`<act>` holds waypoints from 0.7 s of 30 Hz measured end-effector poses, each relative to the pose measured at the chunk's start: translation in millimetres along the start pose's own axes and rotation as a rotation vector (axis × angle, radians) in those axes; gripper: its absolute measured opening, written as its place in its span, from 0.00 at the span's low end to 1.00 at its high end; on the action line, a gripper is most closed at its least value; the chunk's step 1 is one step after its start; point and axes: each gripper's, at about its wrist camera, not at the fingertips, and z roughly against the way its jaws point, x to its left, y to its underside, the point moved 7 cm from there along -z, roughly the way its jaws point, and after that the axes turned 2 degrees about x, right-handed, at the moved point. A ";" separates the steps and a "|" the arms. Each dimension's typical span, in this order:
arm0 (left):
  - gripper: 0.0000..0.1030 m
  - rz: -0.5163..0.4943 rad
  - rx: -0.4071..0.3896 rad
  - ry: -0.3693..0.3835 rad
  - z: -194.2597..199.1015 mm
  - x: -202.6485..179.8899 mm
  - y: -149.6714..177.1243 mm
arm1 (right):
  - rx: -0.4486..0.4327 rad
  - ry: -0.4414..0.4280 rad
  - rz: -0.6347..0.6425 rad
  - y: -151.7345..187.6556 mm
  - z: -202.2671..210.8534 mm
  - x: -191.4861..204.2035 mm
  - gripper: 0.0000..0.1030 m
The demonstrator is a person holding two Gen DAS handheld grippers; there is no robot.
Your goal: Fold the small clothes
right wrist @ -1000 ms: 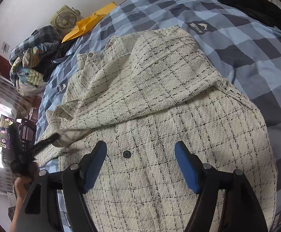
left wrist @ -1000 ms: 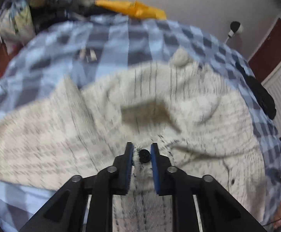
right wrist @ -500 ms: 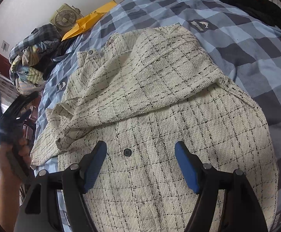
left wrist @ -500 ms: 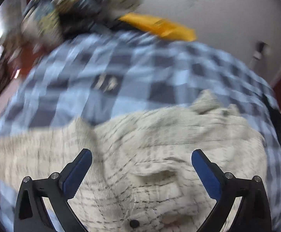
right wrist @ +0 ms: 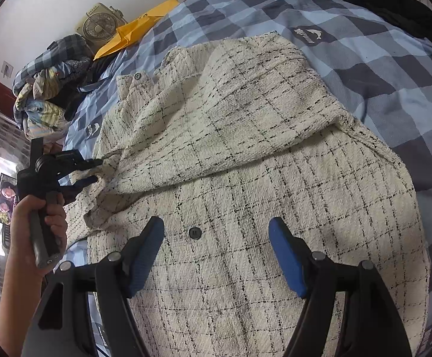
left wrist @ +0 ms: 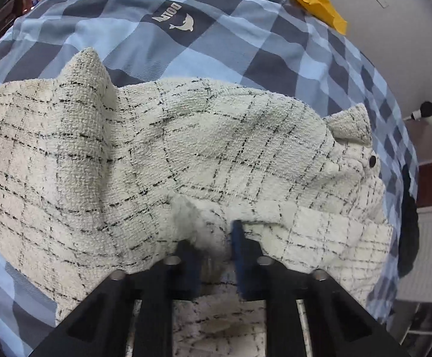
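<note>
In the right wrist view, a hand (right wrist: 41, 217) at the left edge grips the left gripper (right wrist: 95, 171), whose jaws are closing on a bunched fold at the edge of the cream tweed jacket (right wrist: 245, 154). A dolphin logo (right wrist: 92, 129) with unreadable lettering marks the blue checked bedspread (right wrist: 379, 68) at left; another sits at upper right. A yellow envelope (right wrist: 132, 34) lies at upper left, its print too small to read. The right gripper (right wrist: 216, 255) at the bottom stands wide apart over the jacket, holding nothing, a dark button (right wrist: 195, 232) between its blue pads. In the left wrist view the jacket (left wrist: 201, 148) fills the middle and cloth hides the left fingertip.
</note>
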 end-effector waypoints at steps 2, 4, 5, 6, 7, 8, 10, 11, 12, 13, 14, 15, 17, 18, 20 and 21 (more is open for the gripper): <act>0.10 -0.047 -0.003 -0.044 3.0 2.0 4.1 | -0.002 0.000 0.000 0.0 0.2 0.2 0.68; 0.10 -0.103 -0.013 -0.082 8.1 3.4 7.1 | -0.001 -0.002 -0.003 0.1 0.3 0.1 0.68; 0.10 -0.123 -0.022 -0.102 10.5 5.6 7.6 | -0.001 -0.003 -0.005 0.2 0.3 -0.2 0.68; 0.10 -0.137 -0.031 -0.123 11.5 9.0 7.8 | -0.001 -0.003 -0.006 0.4 0.2 0.4 0.68; 0.10 -0.146 -0.040 -0.139 12.1 13.2 7.5 | -0.001 -0.004 -0.005 0.7 0.1 1.6 0.67; 0.10 -0.147 -0.055 -0.139 12.5 18.7 5.8 | -0.001 -0.003 -0.003 0.9 0.2 2.6 0.68; 0.10 -0.152 -0.107 -0.138 17.8 27.5 -1.6 | -0.003 0.001 0.004 1.3 0.7 3.5 0.68; 0.10 -0.167 -0.152 -0.144 21.9 29.0 -5.5 | -0.004 0.003 0.006 1.0 0.5 3.8 0.68; 0.10 -0.193 -0.196 -0.145 27.0 27.6 -7.9 | -0.005 0.005 0.007 1.1 0.6 3.7 0.68; 0.10 -0.230 -0.247 -0.158 33.4 24.3 -10.1 | -0.006 0.007 0.007 1.0 0.4 3.8 0.68; 0.10 -0.278 -0.306 -0.181 40.3 19.4 -11.2 | -0.005 0.007 0.006 0.7 0.2 2.9 0.68; 0.10 -0.303 -0.327 -0.204 41.8 17.5 -10.7 | -0.005 0.008 0.004 0.5 -0.1 2.4 0.68; 0.10 -0.281 -0.262 -0.262 28.3 25.2 -8.6 | -0.003 0.011 0.000 0.2 -1.5 0.7 0.68; 0.10 -0.248 -0.230 -0.269 23.1 33.6 -7.7 | -0.001 0.012 -0.001 0.3 -2.3 0.7 0.68; 0.10 -0.213 -0.227 -0.285 20.1 44.1 -9.0 | 0.005 0.014 0.000 0.7 -4.6 0.4 0.68; 0.10 -0.226 -0.236 -0.311 19.5 45.0 -9.6 | 0.008 0.016 0.003 1.2 -5.6 0.8 0.68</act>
